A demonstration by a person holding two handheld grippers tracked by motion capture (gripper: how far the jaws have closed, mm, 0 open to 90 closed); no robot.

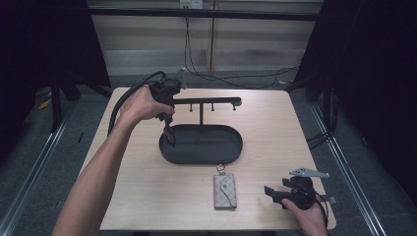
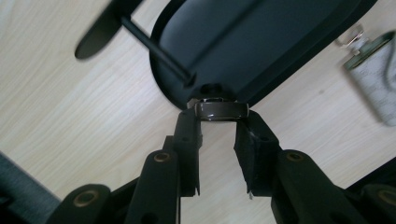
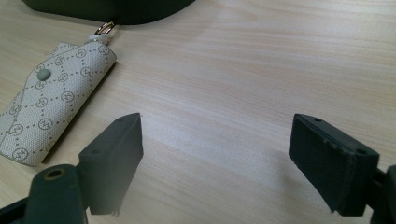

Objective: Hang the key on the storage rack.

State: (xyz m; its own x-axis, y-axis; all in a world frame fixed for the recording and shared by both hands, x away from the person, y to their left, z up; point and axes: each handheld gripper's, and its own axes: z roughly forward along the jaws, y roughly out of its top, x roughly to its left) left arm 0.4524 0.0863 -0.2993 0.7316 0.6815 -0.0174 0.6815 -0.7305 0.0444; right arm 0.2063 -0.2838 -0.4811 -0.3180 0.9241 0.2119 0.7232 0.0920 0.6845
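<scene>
The left gripper [image 2: 219, 122] pinches a dark, glossy ring [image 2: 220, 109] between its two black jaw tips, right over the near left rim of the black oval tray [image 2: 261, 42]. In the high view that gripper [image 1: 169, 133] points down at the tray's left end, under the crossbar of the stand [image 1: 206, 102] that rises from the tray's back. The ring itself is too small to make out from above; the left gripper view brings it close, along with the stand's thin post and the tray's smooth inner floor.

The right gripper [image 3: 219, 154] rests low with its jaws spread wide, nothing between them, bare pale wood grain ahead. From above it [image 1: 275, 192] sits near the table's [image 1: 275, 132] front right corner. A cream patterned key pouch [image 3: 51, 93] with a snap and a small metal loop lies to its left, just in front of the tray [image 1: 201, 143].
</scene>
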